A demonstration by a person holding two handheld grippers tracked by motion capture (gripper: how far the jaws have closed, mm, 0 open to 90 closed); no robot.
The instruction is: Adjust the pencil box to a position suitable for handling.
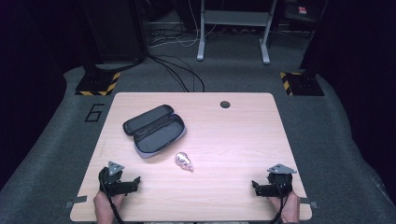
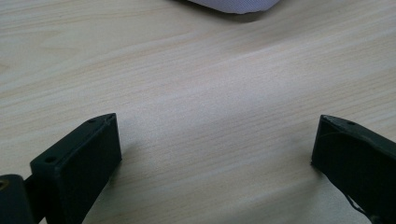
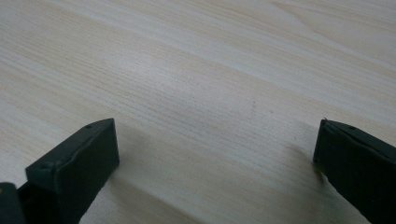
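Fingers (image 2: 77, 163) of both grippers gape empty over the table (image 1: 243, 140). Nothing's begun; next, probably, one reaches the small clear item (image 1: 184, 161), maybe glasses, beside the case (image 1: 155, 130).

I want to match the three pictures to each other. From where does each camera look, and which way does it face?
High view: above the person's side, looking forward and down on the table, open case and small shiny object; both hands show, with the left gripper and right gripper.
Left gripper view: low on the left gripper, looking along its open jaws toward the case's edge.
Right gripper view: low on the right gripper, open jaws over bare wood.
Shared: the same tabletop; the case appears in the high and left gripper views.
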